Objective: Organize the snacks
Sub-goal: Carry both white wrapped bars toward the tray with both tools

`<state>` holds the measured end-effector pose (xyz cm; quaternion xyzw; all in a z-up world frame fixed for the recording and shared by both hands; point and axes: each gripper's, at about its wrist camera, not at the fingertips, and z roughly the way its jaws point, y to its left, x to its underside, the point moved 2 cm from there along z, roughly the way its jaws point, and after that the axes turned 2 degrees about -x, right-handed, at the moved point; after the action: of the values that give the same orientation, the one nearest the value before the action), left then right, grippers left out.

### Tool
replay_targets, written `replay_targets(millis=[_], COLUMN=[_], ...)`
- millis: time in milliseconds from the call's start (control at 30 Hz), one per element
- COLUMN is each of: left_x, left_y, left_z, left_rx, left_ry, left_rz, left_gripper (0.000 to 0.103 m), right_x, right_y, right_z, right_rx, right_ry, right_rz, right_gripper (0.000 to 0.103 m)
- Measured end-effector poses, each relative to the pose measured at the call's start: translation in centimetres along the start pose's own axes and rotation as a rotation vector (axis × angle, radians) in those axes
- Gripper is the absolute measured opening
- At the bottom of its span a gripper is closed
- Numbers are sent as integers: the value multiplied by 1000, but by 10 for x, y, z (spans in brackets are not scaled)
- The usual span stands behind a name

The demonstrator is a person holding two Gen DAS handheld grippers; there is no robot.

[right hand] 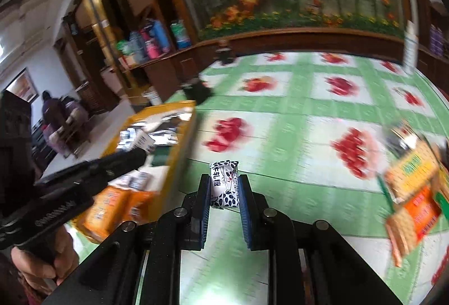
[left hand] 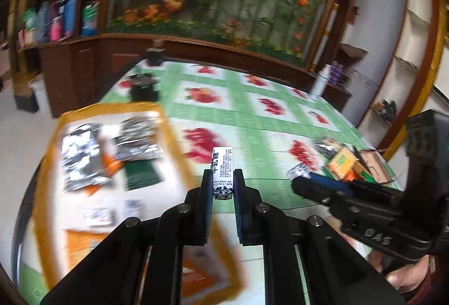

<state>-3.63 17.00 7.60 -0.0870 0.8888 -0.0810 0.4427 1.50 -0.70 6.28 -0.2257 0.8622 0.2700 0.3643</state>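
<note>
The left claw point(left hand: 222, 178) is pinching a white nougat candy point(left hand: 222, 164) upright, hovering at the edge of the orange-rimmed tray point(left hand: 174, 136) — foil packets point(left hand: 81, 159) are lying inside it. The right claw point(right hand: 224, 187) is gripping a second spotted candy point(right hand: 224, 184) above the green worktop point(right hand: 294, 108), with a snack pile point(right hand: 412, 187) sitting off to the right.

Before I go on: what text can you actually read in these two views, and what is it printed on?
"牛轧糖": on the white candy bar held in the right gripper.
"牛轧糖", partly cut off: on the candy bar in the left gripper; its fine print is too small.
"DAS": raised letters on the right gripper's body, seen from the left wrist.
Lettering on the left gripper's body: too blurred.
Cracker packets and tray packets: blurred, unreadable.
</note>
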Motion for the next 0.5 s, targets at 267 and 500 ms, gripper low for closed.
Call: replay_targets(millis=[267, 500], left_x=[12, 25], left_y=[69, 98], left_z=[0, 15], left_rx=[-128, -171], left_ry=[63, 147], left_rz=[-144, -212], left_gripper=[13, 13], right_x=[-17, -14], right_y=[66, 95], right_z=[38, 89], right_rx=[-83, -75], right_ry=[49, 156], right_rz=[-92, -135], right_gripper=[21, 21])
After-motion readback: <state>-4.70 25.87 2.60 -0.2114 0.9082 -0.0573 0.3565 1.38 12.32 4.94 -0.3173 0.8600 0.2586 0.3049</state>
